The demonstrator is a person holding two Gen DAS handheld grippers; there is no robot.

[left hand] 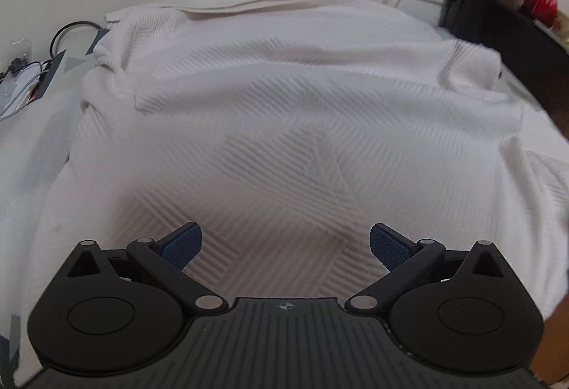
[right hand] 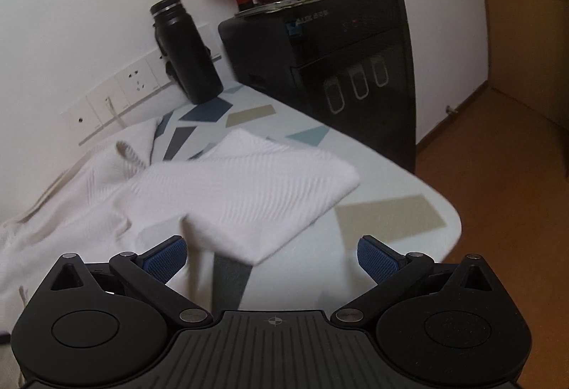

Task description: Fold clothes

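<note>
The left gripper [left hand: 285, 244] is held spread wide above the white garment [left hand: 284, 111], nothing pinched between its blue pads [left hand: 181, 243]; whether they graze the cloth cannot be told. The right gripper [right hand: 272, 259] is likewise spread and empty, aimed at a sleeve [right hand: 256, 193] lying out from the garment's body, probably to be folded inward. The garment is spread on the patterned table [right hand: 391, 211], near the black bottle [right hand: 186, 51].
</note>
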